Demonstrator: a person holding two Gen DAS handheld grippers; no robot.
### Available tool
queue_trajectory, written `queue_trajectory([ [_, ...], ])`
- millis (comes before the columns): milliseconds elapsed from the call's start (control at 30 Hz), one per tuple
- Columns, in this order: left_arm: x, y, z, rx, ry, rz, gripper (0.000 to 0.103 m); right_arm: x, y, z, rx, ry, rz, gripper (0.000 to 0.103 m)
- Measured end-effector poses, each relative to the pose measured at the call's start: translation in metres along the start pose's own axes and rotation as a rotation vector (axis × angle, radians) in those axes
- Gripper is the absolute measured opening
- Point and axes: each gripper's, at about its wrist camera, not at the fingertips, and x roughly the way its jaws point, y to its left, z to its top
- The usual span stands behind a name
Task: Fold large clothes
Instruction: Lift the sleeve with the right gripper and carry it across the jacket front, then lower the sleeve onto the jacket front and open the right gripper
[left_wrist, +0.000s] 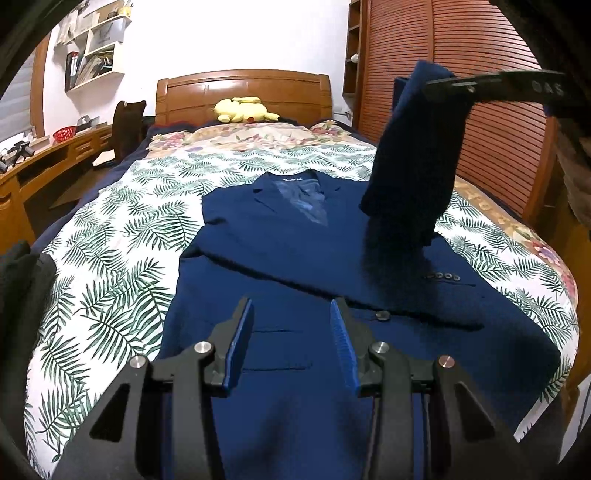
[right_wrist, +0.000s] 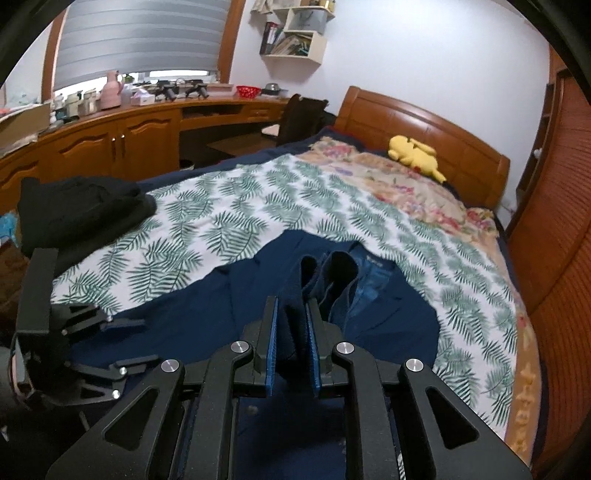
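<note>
A navy suit jacket (left_wrist: 280, 251) lies face up on the bed, collar toward the headboard; it also shows in the right wrist view (right_wrist: 391, 314). My left gripper (left_wrist: 291, 314) is open and empty, low over the jacket's lower front. My right gripper (right_wrist: 291, 314) is shut on the jacket's right sleeve (right_wrist: 295, 288) and holds it lifted. In the left wrist view the sleeve (left_wrist: 413, 155) hangs from the right gripper (left_wrist: 443, 86) above the jacket's right side. The left gripper (right_wrist: 122, 343) shows at the left of the right wrist view.
The bed has a leaf-print cover (left_wrist: 110, 258) and a wooden headboard (left_wrist: 243, 88) with a yellow plush toy (left_wrist: 243, 110). Folded black clothes (right_wrist: 81, 210) lie at the bed's left edge. A wooden desk (right_wrist: 110, 125) stands left, a slatted wardrobe (left_wrist: 461, 92) right.
</note>
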Motion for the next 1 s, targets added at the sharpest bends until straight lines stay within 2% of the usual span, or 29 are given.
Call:
queue_trajectory([
  [133,-0.001,0.004,0.001,-0.009,-0.003,0.003,0.041,-0.004,0.005,-0.005,0.011,-0.001,0.020,0.015],
  [200,-0.002,0.007,0.001,-0.014,-0.007,0.005,0.041,-0.007,0.005,-0.006,0.013,-0.007,0.020,0.025],
  [233,-0.002,0.009,0.000,-0.017,-0.007,0.009,0.041,-0.009,0.006,-0.007,0.013,-0.012,0.024,0.039],
  [267,-0.002,0.011,0.000,-0.020,-0.006,0.010,0.041,-0.011,0.006,-0.009,0.011,-0.016,0.024,0.048],
  [433,-0.001,0.017,0.000,-0.042,-0.001,0.011,0.041,-0.007,0.000,-0.027,0.030,0.007,0.013,0.048],
  [700,0.002,0.012,-0.002,-0.025,0.010,0.010,0.041,0.027,-0.018,-0.077,0.122,0.099,0.012,0.048],
  [1000,0.005,0.010,-0.003,-0.020,0.021,0.014,0.041,0.102,-0.007,-0.109,0.226,0.210,0.075,0.048],
])
